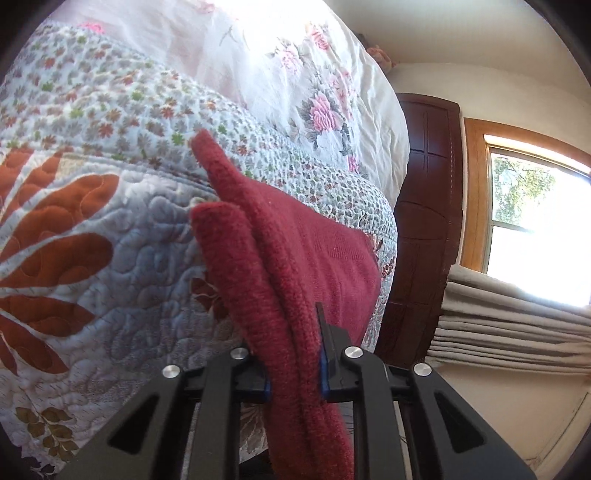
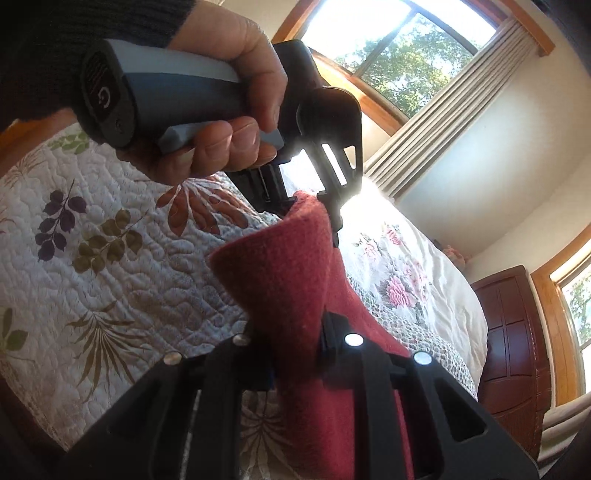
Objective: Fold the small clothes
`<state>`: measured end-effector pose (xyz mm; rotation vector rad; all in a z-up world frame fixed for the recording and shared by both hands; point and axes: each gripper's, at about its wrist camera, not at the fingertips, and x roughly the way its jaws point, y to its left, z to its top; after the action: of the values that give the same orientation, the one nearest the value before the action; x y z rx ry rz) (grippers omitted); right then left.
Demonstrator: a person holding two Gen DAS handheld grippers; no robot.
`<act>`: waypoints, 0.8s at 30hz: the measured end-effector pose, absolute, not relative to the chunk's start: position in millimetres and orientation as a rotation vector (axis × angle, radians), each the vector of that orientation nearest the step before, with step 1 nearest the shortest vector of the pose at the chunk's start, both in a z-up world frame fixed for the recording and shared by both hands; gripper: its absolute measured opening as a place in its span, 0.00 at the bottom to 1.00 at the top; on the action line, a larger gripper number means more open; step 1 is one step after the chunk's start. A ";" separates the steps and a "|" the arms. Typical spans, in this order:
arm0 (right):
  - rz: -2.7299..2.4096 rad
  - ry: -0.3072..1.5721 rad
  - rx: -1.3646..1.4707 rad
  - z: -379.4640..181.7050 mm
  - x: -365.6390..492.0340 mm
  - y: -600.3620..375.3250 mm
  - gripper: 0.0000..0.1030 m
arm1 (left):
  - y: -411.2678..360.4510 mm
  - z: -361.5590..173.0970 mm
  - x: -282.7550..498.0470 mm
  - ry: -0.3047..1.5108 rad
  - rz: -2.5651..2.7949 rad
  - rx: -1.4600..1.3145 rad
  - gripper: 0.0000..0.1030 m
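Black linkage gripper [image 1: 294, 373], silver rivets, blue pads, grey-blue handle [image 2: 177, 94], dark knit sleeve [image 2: 74, 22]

Quilt [image 1: 92, 236] with rust-red leaf shapes and small-flower border covers bed. White sheet [image 1: 325, 96] with pink roses lies beyond quilt. Dark wooden cabinet [image 1: 428, 206] stands by wall beside bed. Wood-framed window [image 2: 391, 48] shows green trees. Pale pleated curtain [image 2: 454, 103] hangs beside window.

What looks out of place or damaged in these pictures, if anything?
Nothing stands out. The red knitted cloth shows no tear or stain, and both the left hand-held gripper and the right hand-held gripper are shut on it above the quilt. The cloth bunches where it is pinched, as expected in mid-fold.
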<state>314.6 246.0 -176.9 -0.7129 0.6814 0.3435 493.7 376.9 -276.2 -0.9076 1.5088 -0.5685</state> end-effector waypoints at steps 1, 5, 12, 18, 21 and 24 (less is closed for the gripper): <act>0.334 0.679 -0.679 -170.7 315.7 241.3 0.15 | 371.0 -264.4 496.4 1.502 -0.571 -0.881 0.16; 0.280 0.654 -0.561 -144.2 329.0 214.6 0.15 | 340.4 -219.8 507.6 1.483 -0.586 -0.775 0.16; 0.204 0.665 -0.315 -119.4 337.5 154.1 0.15 | 272.2 -171.5 525.4 1.496 -0.576 -0.589 0.16; 0.174 0.675 -0.143 -109.0 340.8 103.1 0.15 | 214.6 -148.2 530.1 1.519 -0.543 -0.452 0.16; 0.159 0.680 -0.069 -112.1 342.2 78.5 0.15 | 185.4 -146.2 531.9 1.534 -0.528 -0.396 0.16; 0.146 0.688 -0.001 -115.1 343.0 53.1 0.15 | 156.0 -148.5 532.2 1.553 -0.511 -0.348 0.16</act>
<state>343.0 53.1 -115.1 -0.0013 0.6881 0.1457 532.2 156.0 -148.5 -0.3483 1.5533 -0.5113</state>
